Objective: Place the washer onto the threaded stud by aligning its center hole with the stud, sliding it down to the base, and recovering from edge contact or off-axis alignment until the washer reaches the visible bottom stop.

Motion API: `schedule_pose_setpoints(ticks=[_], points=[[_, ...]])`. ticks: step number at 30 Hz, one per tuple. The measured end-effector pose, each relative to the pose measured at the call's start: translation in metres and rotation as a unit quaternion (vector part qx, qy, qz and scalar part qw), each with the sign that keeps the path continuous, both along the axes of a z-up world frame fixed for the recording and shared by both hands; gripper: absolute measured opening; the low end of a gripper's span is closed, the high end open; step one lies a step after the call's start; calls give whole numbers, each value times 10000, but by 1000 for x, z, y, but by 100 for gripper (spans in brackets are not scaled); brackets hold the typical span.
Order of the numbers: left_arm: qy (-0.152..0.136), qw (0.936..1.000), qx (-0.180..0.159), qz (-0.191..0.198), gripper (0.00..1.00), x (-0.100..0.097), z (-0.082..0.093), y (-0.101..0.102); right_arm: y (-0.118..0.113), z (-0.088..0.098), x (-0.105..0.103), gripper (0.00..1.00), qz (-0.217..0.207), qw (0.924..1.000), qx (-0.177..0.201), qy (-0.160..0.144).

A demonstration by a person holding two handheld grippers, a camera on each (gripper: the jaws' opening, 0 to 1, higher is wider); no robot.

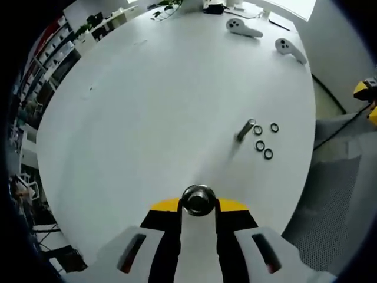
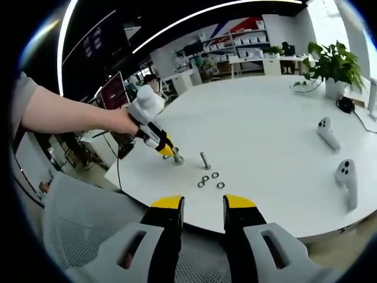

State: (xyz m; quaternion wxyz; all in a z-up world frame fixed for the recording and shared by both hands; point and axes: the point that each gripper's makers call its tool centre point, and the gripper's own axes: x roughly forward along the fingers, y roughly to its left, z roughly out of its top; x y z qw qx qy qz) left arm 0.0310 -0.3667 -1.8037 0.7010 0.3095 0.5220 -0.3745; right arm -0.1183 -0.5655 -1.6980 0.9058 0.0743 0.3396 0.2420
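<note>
Steel, small and upright: the short threaded metal stud (image 1: 245,130) stands near the table's edge, and no washer is on it yet. Around it lie the thin dark ring washers (image 1: 260,145), four by my count in the left gripper view: one touching or very near the stud's top end, one further out, two just below. In the right gripper view I can make out only three (image 2: 205,178) for sure beside the stud (image 2: 205,160); the fourth may be hidden behind it.

The left gripper (image 1: 198,200) has its yellow-and-black jaws closed around something round and silvery, possibly a washer or a fitting (I can't say which from here). Seen from the other side, that left gripper (image 2: 175,158) is held in a person's hand (image 2: 122,124) with its tip lowered to the white round table (image 1: 147,106), close to the stud. The right gripper (image 2: 203,212) hangs back off the table's edge, jaws parted with a plain gap and nothing between them.

What could go wrong: the stud looks freestanding, so a sideways nudge from the jaws might tip it or scatter the loose washers. A washer coming in tilted would likely catch on the threads and jam short of the base. Thin rings flat on a smooth top may also slip out of a pinch.

Further off lie two white handheld controllers (image 1: 243,27), well apart from the work, and a potted green plant (image 2: 334,68).
</note>
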Motion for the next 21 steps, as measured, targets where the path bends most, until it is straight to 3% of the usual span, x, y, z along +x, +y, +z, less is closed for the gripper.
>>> schedule_pose_setpoints(ticks=[12,21], points=[[-53,9996,169,-200,19,0,-16,0,-1,0,0,29,-29,10000,-4,0],[26,9997,223,-102,19,0,-30,1,-2,-1,0,29,-32,10000,-27,13]])
